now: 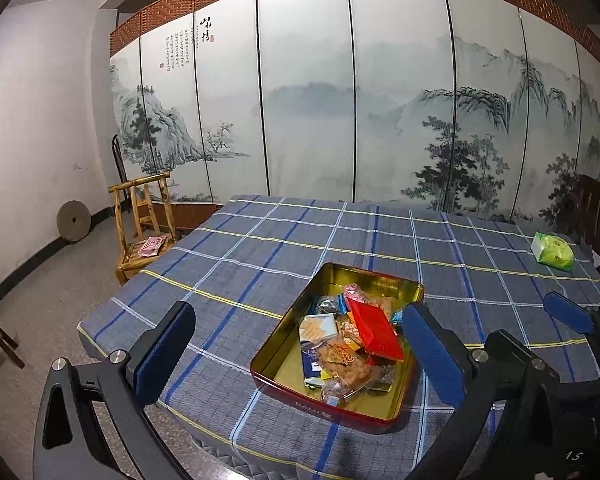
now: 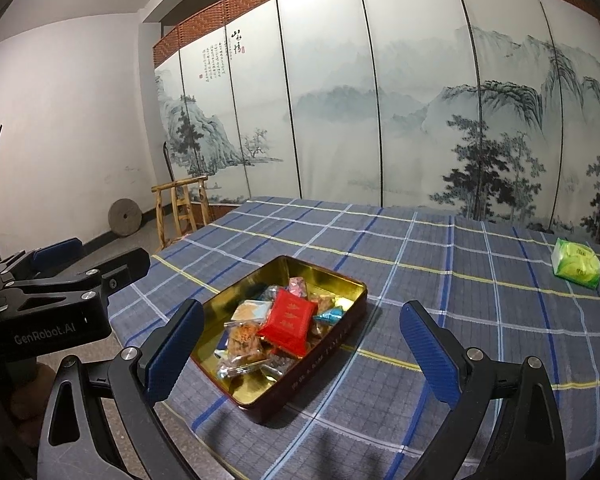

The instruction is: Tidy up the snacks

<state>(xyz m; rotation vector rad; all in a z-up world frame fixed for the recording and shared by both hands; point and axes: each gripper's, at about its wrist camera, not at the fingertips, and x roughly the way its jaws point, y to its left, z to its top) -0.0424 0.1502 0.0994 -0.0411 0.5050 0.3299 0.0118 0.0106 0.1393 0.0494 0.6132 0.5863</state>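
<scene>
A red tin with a gold inside point(image 1: 284, 330) point(image 2: 352, 284) sits on the checked tablecloth near the front edge. It holds several wrapped snacks, with a red packet point(image 1: 376, 330) point(image 2: 288, 318) on top. My left gripper point(image 1: 298, 354) is open and empty, hovering just in front of the tin. My right gripper point(image 2: 302, 350) is open and empty, also in front of the tin. The right gripper's finger shows at the right of the left wrist view point(image 1: 568, 312); the left gripper shows at the left of the right wrist view point(image 2: 60, 280).
A green tissue pack point(image 1: 553, 250) point(image 2: 577, 264) lies at the table's far right. A wooden chair point(image 1: 144, 224) point(image 2: 182, 208) stands off the table's left corner, with a stone disc point(image 1: 73, 222) against the wall. A painted folding screen stands behind the table point(image 1: 300, 240).
</scene>
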